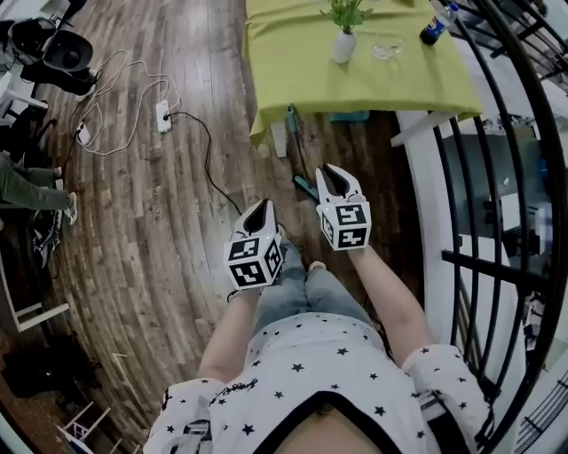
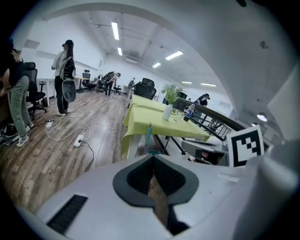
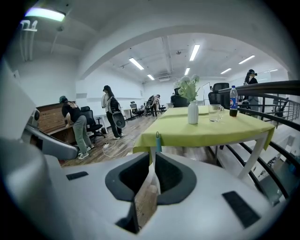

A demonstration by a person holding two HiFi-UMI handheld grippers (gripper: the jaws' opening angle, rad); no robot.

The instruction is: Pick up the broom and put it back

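Note:
The broom (image 1: pixel 291 121) has a teal handle and leans upright against the near edge of the green-clothed table (image 1: pixel 293 71), beside a white table leg. In the left gripper view the broom handle (image 2: pixel 149 135) rises just beyond the jaws, and in the right gripper view the handle (image 3: pixel 158 140) stands straight ahead. My left gripper (image 1: pixel 264 207) hangs above the floor with its jaws together and nothing in them. My right gripper (image 1: pixel 337 173) is a little farther forward. Its jaws stand a narrow gap apart and hold nothing. Both are well short of the broom.
On the table stand a white vase with a plant (image 1: pixel 344 44), a glass (image 1: pixel 387 50) and a bottle (image 1: pixel 435 27). A power strip (image 1: pixel 163 115) and cables lie on the wooden floor at left. A black railing (image 1: pixel 497 177) runs along the right. People and chairs (image 2: pixel 63 84) stand farther off.

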